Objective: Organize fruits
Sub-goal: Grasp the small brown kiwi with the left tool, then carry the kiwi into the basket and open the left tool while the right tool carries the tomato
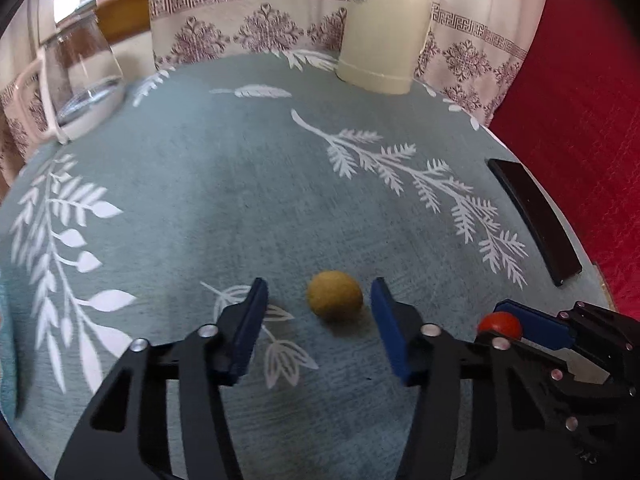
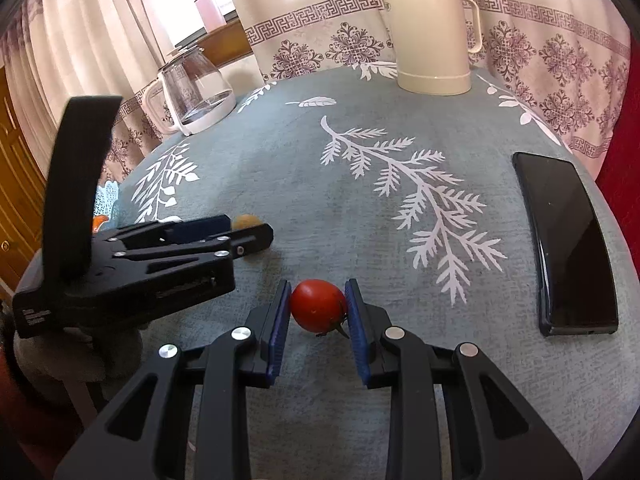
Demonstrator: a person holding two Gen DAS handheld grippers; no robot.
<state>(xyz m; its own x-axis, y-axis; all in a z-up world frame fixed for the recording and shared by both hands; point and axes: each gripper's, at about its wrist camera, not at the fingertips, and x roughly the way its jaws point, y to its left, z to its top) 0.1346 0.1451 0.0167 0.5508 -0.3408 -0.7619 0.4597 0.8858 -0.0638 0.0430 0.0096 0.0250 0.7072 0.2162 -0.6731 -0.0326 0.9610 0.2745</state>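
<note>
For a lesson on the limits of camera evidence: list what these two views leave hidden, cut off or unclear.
1. Left wrist view: the tomato is mostly hidden behind the right claw.
2. Right wrist view: the yellow fruit is mostly hidden behind the left claw.
3. Right wrist view: an orange thing at the table's left edge is hidden by the left claw's body; unidentifiable.
4. Left wrist view: the glass jug is blurred, its top cut off.

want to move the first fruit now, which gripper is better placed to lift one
Right. The right gripper has both pads against the red tomato. The left gripper is open around the yellow-brown fruit, with gaps on both sides.
</note>
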